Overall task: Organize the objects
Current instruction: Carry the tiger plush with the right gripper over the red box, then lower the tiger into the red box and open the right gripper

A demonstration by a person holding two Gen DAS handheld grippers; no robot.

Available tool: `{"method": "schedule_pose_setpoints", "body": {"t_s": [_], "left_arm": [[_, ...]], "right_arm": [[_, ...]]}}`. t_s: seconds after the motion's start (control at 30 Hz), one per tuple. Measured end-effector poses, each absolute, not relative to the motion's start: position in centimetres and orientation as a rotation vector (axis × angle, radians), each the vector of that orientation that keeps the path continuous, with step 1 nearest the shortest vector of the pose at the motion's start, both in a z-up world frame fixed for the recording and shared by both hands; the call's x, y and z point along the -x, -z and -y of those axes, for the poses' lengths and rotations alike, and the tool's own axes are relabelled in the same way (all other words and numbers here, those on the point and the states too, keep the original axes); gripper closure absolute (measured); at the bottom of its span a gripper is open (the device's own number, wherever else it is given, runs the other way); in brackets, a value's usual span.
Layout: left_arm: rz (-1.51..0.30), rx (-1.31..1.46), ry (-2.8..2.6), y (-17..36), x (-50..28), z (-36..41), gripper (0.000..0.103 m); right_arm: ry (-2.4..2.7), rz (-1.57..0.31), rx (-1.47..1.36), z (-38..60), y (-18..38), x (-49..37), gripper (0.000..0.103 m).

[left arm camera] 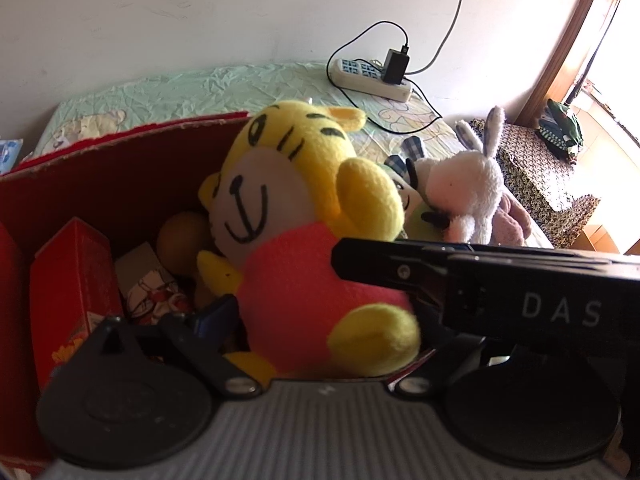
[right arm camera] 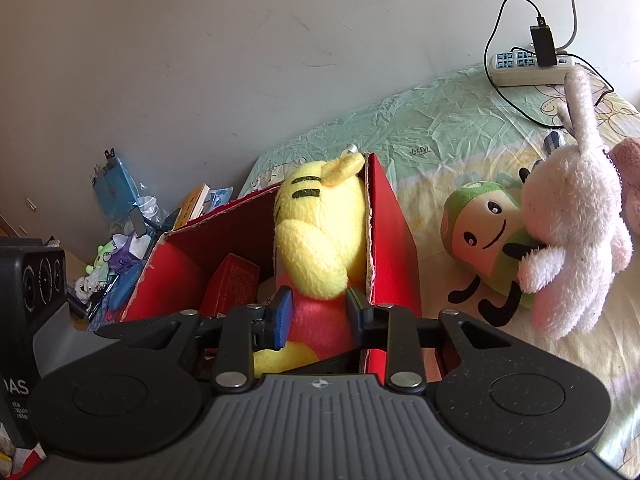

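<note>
A yellow tiger plush (right arm camera: 320, 240) in a pink shirt sits in the near right corner of a red cardboard box (right arm camera: 394, 240) on the bed. My right gripper (right arm camera: 318, 316) is shut on the plush's pink body, blue pads on both sides. In the left wrist view the same plush (left arm camera: 304, 216) fills the middle, with the right gripper's black body crossing in front. My left gripper (left arm camera: 280, 320) is close against the plush; only its left finger (left arm camera: 216, 312) shows, and whether it grips is unclear. A white bunny plush (right arm camera: 568, 224) and a green plush (right arm camera: 484, 224) lie right of the box.
Inside the box (left arm camera: 120, 176) are a red carton (left arm camera: 76, 280), a printed packet (left arm camera: 152, 280) and a brown ball (left arm camera: 184, 240). A power strip (right arm camera: 528, 66) with cables lies at the bed's far end. Clutter (right arm camera: 120, 216) is piled left of the box. A patterned stool (left arm camera: 536, 168) stands right.
</note>
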State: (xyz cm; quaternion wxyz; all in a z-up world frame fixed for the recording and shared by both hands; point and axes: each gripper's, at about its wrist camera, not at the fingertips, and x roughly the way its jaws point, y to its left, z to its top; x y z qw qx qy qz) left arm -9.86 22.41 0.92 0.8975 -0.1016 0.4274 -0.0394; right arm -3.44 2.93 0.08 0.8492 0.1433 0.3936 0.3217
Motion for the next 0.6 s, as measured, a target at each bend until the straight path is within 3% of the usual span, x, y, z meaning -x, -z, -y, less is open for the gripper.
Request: {"method": "schedule_pose_setpoints", "body": {"t_s": [0.6], "left_arm": [[-0.868, 0.111, -0.106, -2.8, 11.5, -20.0, 0.008]], "right_arm": [[-0.763, -0.829, -0.302, -1.5, -0.8, 4.4, 0.070]]}}
